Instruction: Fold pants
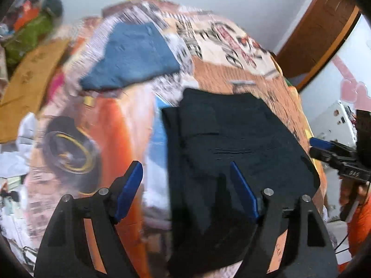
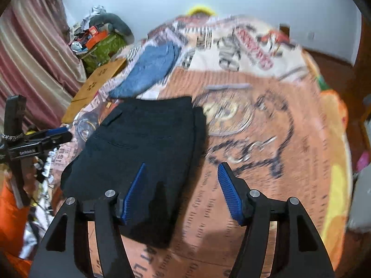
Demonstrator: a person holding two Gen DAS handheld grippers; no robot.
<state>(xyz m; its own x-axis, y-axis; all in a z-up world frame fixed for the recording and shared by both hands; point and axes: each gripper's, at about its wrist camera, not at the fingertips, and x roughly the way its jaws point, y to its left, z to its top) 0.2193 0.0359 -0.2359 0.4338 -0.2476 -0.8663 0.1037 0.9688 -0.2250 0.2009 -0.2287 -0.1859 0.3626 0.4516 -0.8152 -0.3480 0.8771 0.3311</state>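
Observation:
The black pants [image 1: 231, 143] lie folded into a compact rectangle on the patterned orange bedspread [image 1: 231, 74]; they also show in the right wrist view [image 2: 143, 150]. My left gripper [image 1: 185, 185] is open and empty, hovering above the pants' near left edge. My right gripper [image 2: 180, 190] is open and empty above the pants' near right edge. The right gripper shows at the right edge of the left wrist view [image 1: 324, 148], and the left gripper at the left edge of the right wrist view [image 2: 55, 135].
A folded blue garment [image 1: 132, 58] lies farther back on the bedspread [image 2: 255, 115], also in the right wrist view [image 2: 150, 69]. Cardboard [image 2: 92, 92] and a clutter pile [image 2: 102, 39] sit at the left by a striped curtain [image 2: 34, 58]. A wooden door frame [image 1: 324, 27] stands right.

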